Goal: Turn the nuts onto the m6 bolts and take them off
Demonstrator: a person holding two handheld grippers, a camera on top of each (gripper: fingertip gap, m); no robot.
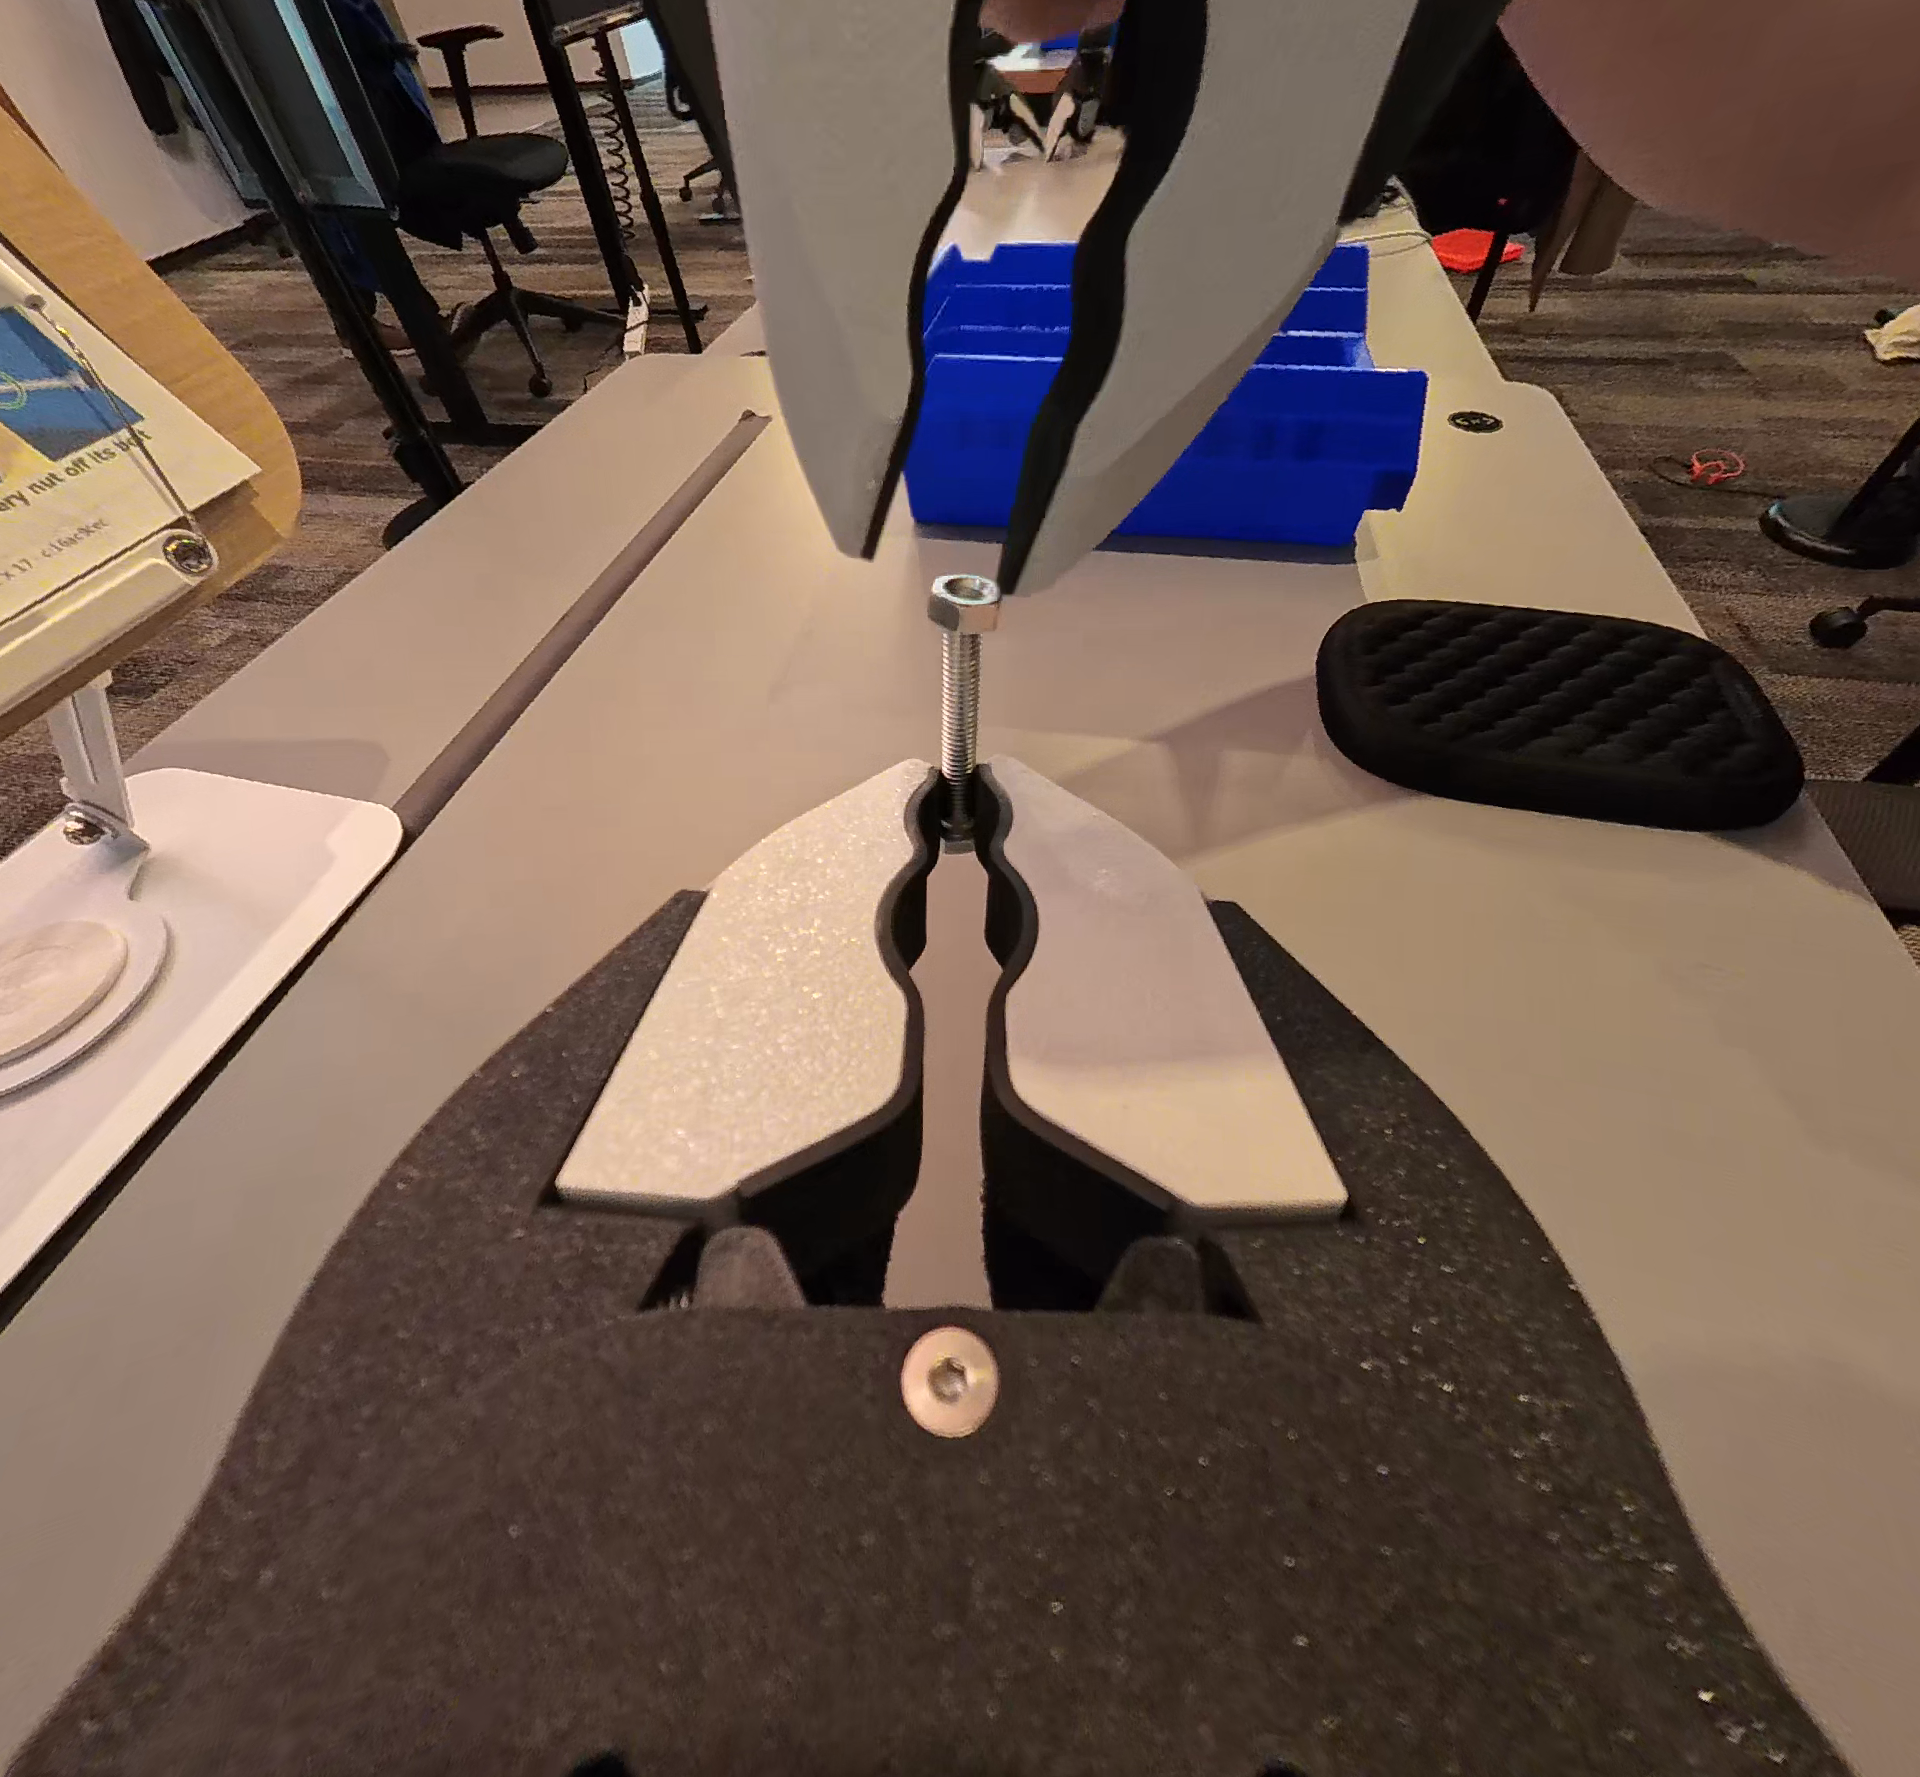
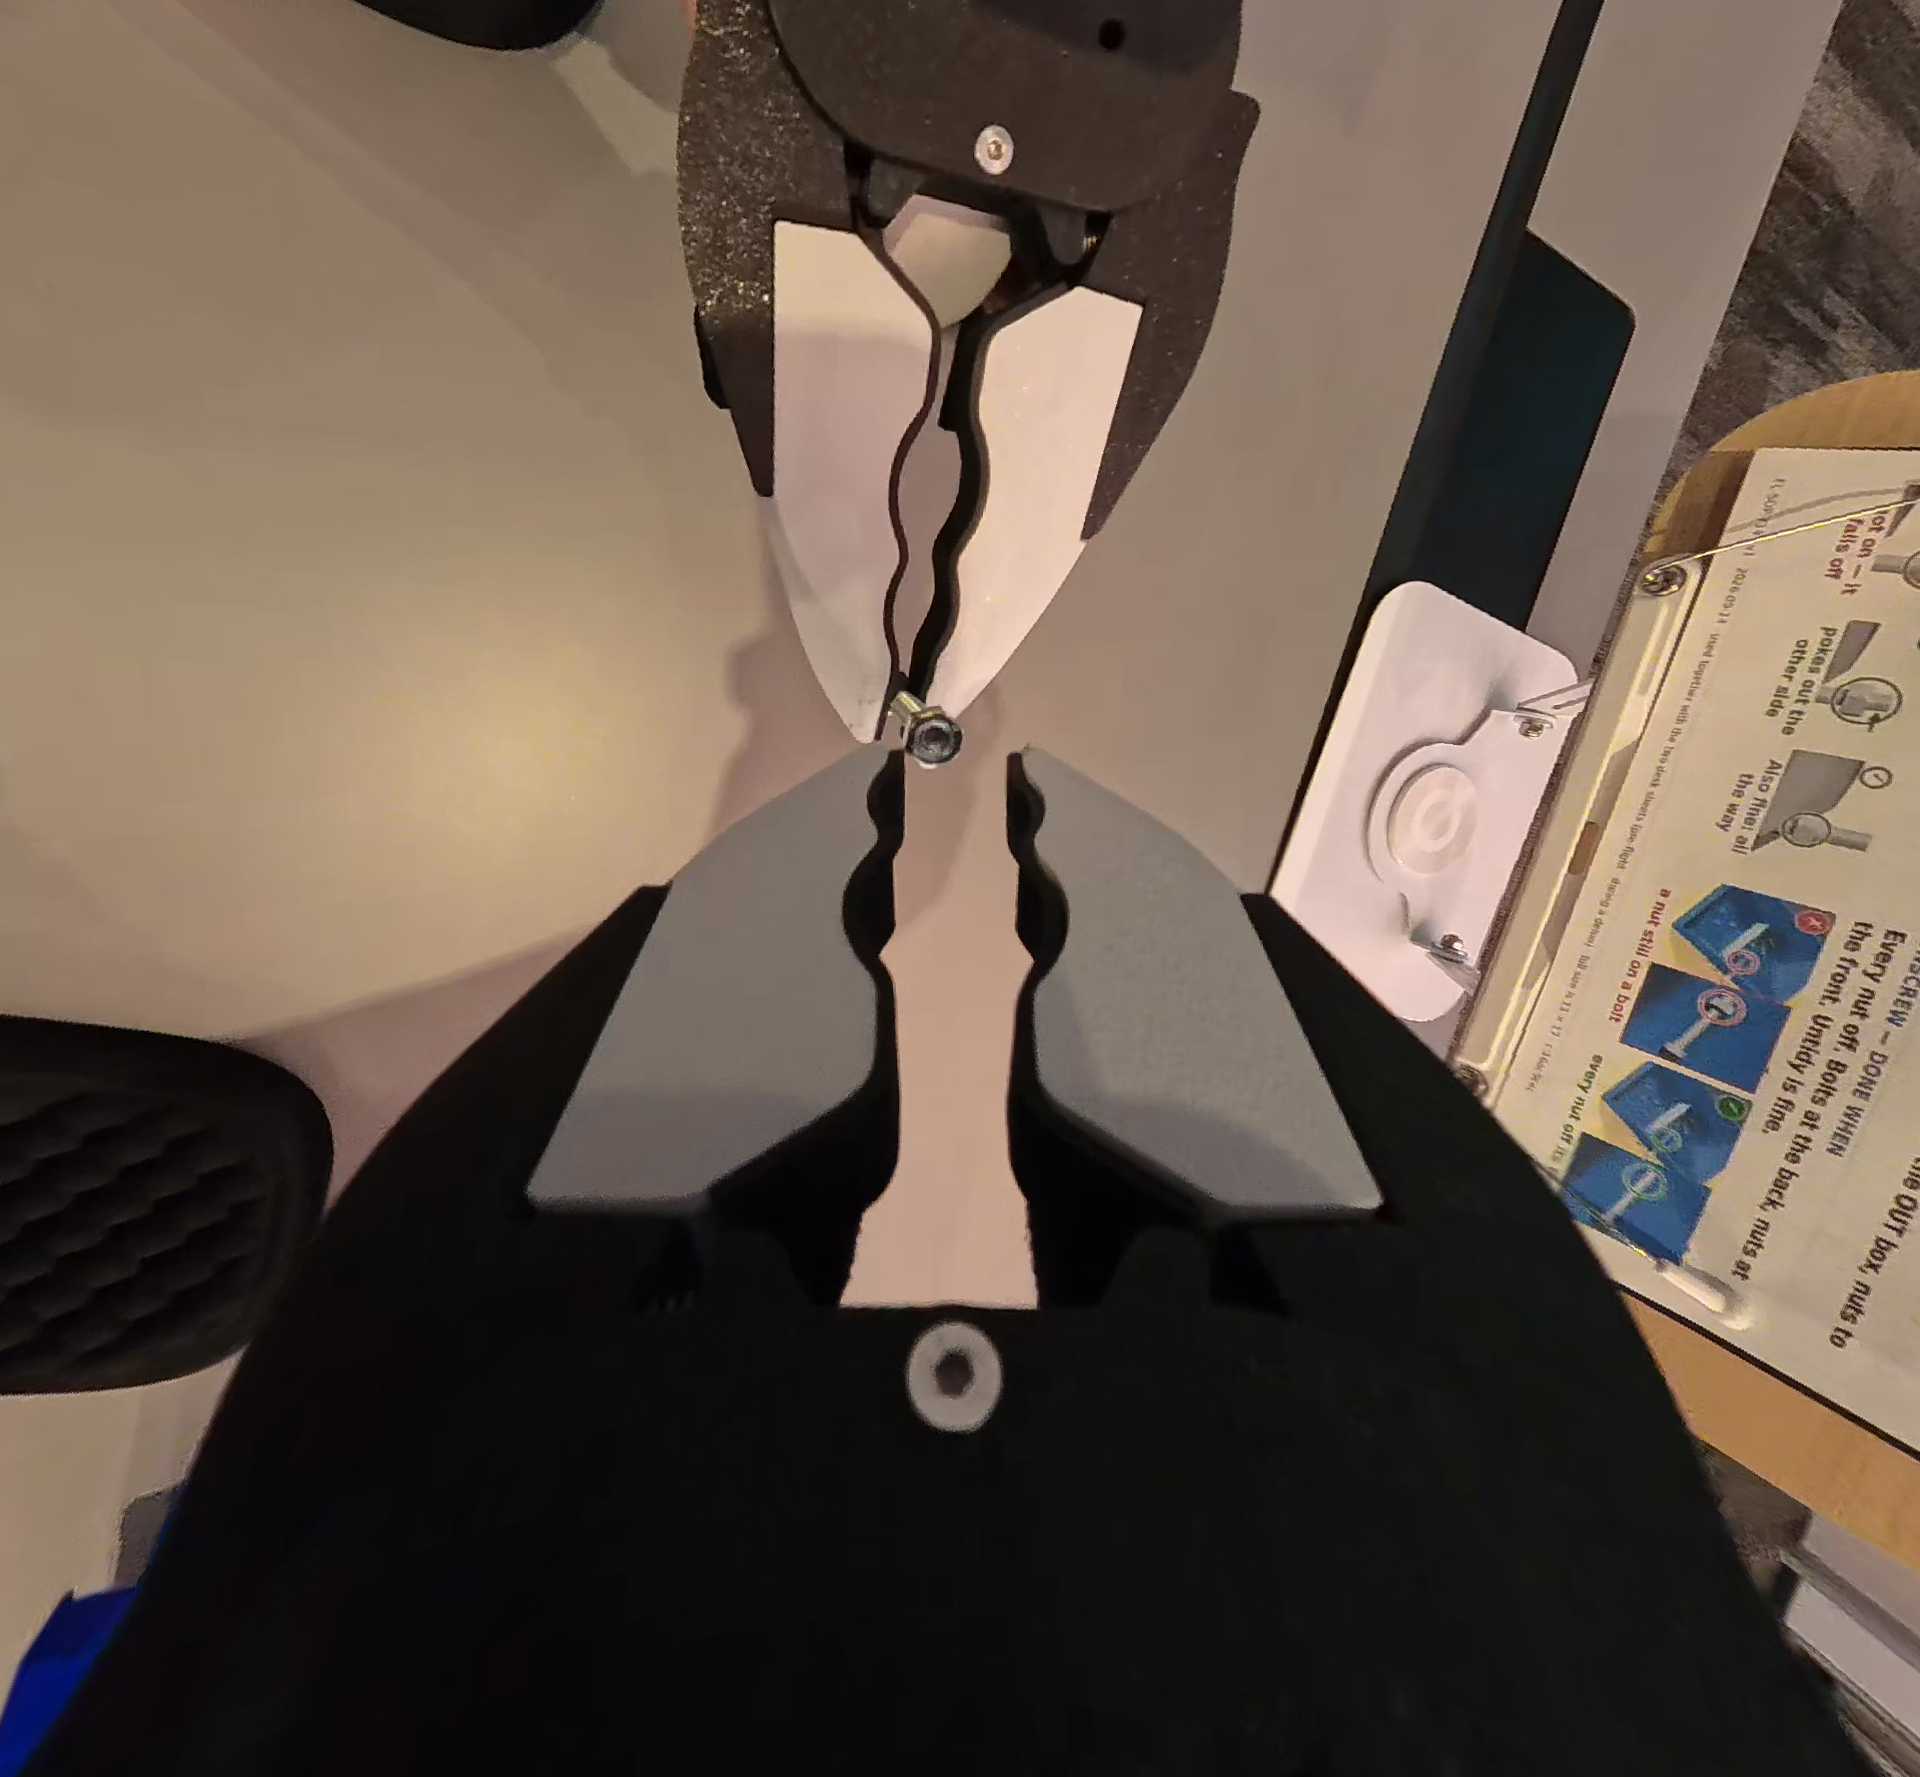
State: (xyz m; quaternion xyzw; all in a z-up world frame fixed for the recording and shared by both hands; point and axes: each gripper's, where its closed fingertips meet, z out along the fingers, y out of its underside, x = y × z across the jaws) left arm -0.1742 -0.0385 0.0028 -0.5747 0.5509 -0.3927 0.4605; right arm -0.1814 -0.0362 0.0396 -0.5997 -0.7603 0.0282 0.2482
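My left gripper [image 1: 961, 773] is shut on the lower end of a silver M6 bolt [image 1: 958, 699], which points straight away from its fingers. A hex nut [image 1: 964, 603] sits at the bolt's far end. My right gripper [image 1: 940, 569] comes from the opposite side with its jaws a little apart; its tips are just beyond the nut, one close to the nut's edge. In the right wrist view the right gripper [image 2: 954, 763] is open and empty, and the nut [image 2: 933, 740] shows end-on just ahead of its tips. The left gripper [image 2: 909, 704] holds the bolt opposite it.
A blue compartment bin [image 1: 1299, 439] stands farther back on the grey table [image 1: 1455, 1000]. A black padded rest [image 1: 1548, 709] lies to the right. A printed sheet on a wooden stand [image 1: 62, 480] with a white base [image 1: 208, 886] is at the left. There is about 4 cm between the tips of the two grippers.
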